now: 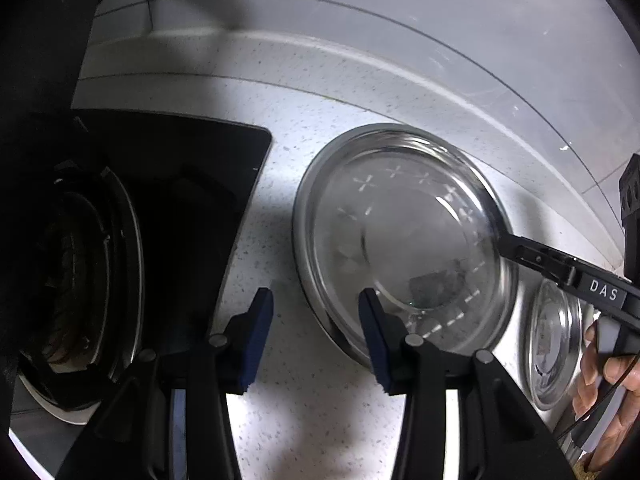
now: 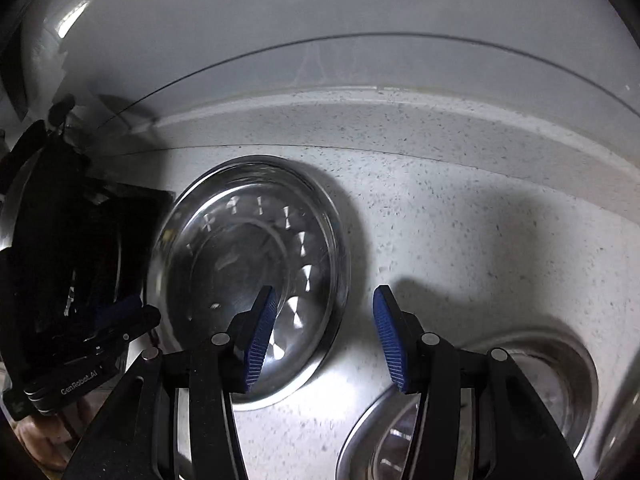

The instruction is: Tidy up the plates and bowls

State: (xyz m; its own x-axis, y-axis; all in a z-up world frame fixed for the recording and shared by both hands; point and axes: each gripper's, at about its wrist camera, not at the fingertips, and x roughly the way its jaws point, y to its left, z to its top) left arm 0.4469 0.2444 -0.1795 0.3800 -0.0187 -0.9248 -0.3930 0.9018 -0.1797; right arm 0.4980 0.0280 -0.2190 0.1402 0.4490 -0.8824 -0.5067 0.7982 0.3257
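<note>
A clear glass bowl [image 1: 408,236] sits inside a steel plate [image 1: 316,280] on the speckled white counter [image 1: 280,200]. It also shows in the right wrist view [image 2: 248,264] on the steel plate [image 2: 320,360]. My left gripper [image 1: 316,336] is open and empty, its right finger over the plate's near rim. My right gripper [image 2: 324,336] is open and empty, its left finger over the bowl's right side, its right finger over bare counter. A second steel plate holding a small glass bowl [image 1: 554,344] lies to the right; in the right wrist view that plate [image 2: 560,360] lies under my right finger.
A black stove top [image 1: 192,200] with a round burner [image 1: 80,280] lies left of the plate. The counter's raised back ledge [image 1: 360,64] and a grey wall run behind. The right gripper's body and the hand holding it [image 1: 608,360] fill the right edge.
</note>
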